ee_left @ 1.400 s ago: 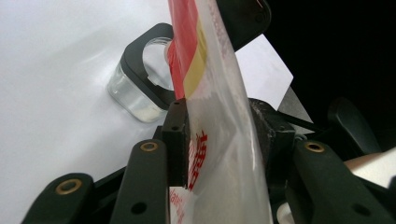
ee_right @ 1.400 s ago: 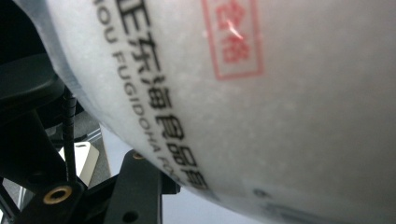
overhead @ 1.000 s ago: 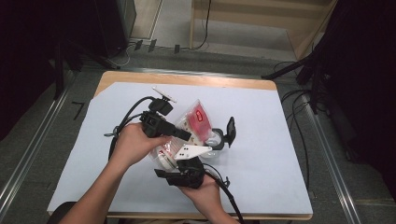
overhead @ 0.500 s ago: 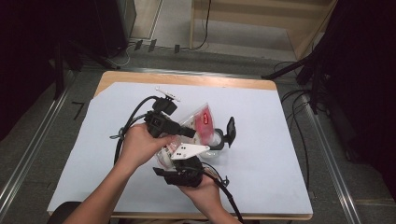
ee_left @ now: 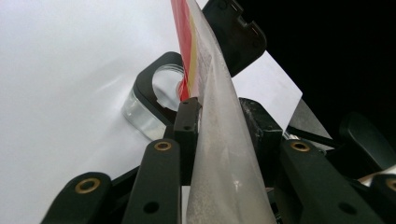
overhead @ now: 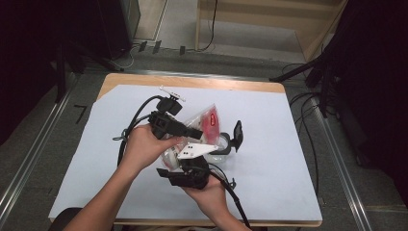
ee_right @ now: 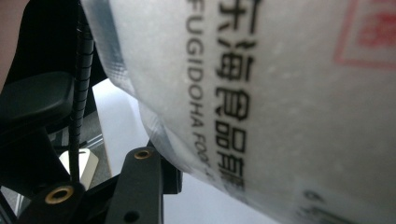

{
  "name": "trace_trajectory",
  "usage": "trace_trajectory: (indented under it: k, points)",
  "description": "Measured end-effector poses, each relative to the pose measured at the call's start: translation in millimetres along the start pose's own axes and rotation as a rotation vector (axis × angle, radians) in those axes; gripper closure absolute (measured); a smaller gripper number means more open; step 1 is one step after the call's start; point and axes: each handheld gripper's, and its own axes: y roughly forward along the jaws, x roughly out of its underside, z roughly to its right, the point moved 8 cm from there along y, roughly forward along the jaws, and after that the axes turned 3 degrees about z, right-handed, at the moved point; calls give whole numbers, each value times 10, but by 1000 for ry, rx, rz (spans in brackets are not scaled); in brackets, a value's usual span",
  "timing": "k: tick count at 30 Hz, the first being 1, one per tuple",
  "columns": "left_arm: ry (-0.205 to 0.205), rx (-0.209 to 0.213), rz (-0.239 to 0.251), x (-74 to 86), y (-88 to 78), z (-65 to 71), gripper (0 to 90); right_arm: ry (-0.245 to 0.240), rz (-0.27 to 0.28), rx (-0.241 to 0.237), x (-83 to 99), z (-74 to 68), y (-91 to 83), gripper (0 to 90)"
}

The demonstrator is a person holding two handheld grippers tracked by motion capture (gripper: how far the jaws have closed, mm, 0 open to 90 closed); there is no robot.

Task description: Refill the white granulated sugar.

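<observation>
Two tongs meet on one clear bag [overhead: 204, 122] with a red label, above the middle of the white sheet [overhead: 288, 144] that covers the tabletop [overhead: 192, 81]. Left of the bag, the person's left hand [overhead: 144, 147] holds the left tongs [overhead: 195, 132], which point rightward onto the bag. In the left gripper view the bag's frosted film [ee_left: 219, 154] stands edge-on between the two black jaws; the jaws have just been opening a little, and the left pad [ee_left: 187, 122] lies against the film while the right pad [ee_left: 259, 126] stands just beside it, so the hold looks loose. Below the bag, the right hand [overhead: 209, 195] brings the right tongs [overhead: 192, 166] up under it. In the right gripper view the printed film [ee_right: 261, 93] lies close over the jaws; whether they pinch it cannot be told. Right of the bag, a clear container [overhead: 221, 144] with a black ring sits on the sheet, its black hinged lid [overhead: 237, 134] standing open.
</observation>
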Motion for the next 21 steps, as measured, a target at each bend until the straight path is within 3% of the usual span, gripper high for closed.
trace_trajectory:
  k: [11, 16, 21]
  points:
    - [-15, -19, -11, -45, 32, -29, 739, 6, -4, -10, -22, 23, 16, 612]
    - [-24, -12, -29, -90, 11, -25, 739, -31, -20, -1, -50, 17, -15, 606]
    - [-22, -31, -28, -149, 0, -31, 738, 0, -6, -4, -127, 45, 1, 620]
